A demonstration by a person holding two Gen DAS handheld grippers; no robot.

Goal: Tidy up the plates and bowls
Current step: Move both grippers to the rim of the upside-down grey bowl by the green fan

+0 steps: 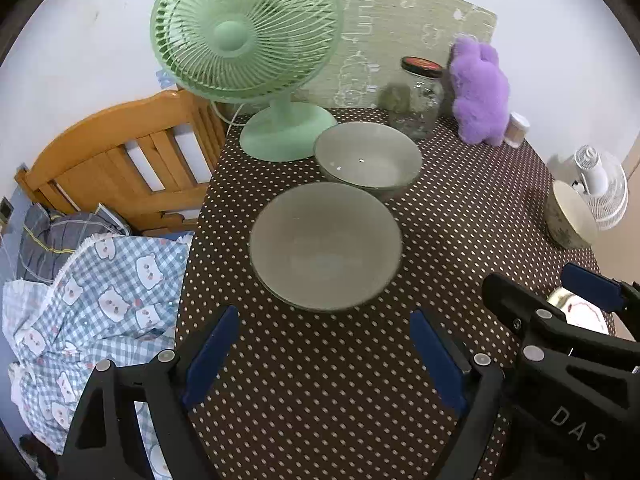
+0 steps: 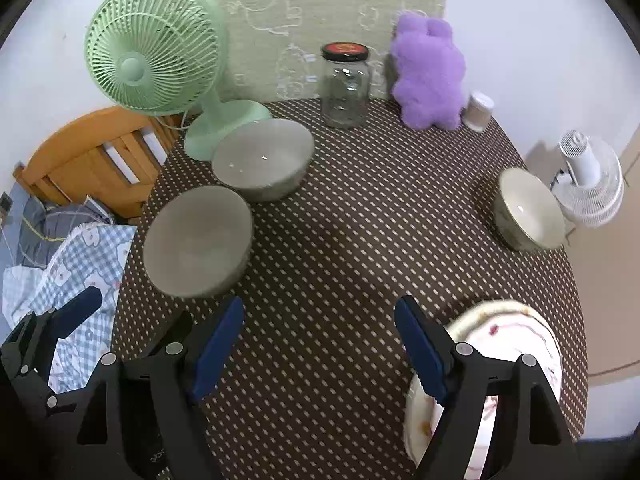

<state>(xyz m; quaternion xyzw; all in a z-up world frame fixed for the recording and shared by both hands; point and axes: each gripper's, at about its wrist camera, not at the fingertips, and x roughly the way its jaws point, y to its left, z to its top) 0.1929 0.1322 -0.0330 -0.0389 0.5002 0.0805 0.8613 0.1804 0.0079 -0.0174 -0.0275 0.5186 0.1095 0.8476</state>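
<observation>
A: Status of both tools?

B: The left gripper (image 1: 324, 356) has its jaws spread wide, nothing between them. The right gripper (image 2: 320, 344) is likewise released and empty. Both hang over the brown polka-dot cloth worktop (image 2: 360, 216).

A: Location of the crockery?

B: In the left wrist view, the shallow grey glazed ceramic bowl (image 1: 326, 246) sits at 12 o'clock from the left jaws, near them. The deeper grey ceramic bowl (image 1: 368, 158) stands just behind it, close enough that I cannot tell if the rims touch. In the right wrist view, the cream floral-patterned bowl (image 2: 528, 212) lies tilted at 2 o'clock near the worktop edge; the white floral plate (image 2: 500, 344) is at 4 o'clock, partly under the right tool.

A: Hazards?

B: Judged: smooth glaze may slip in the blue pads. The tilted bowl could roll off the edge. The cloth may drag. The pale green plastic desk fan (image 1: 244, 40) and clear glass jar with black lid (image 2: 346, 88) stand close behind.
</observation>
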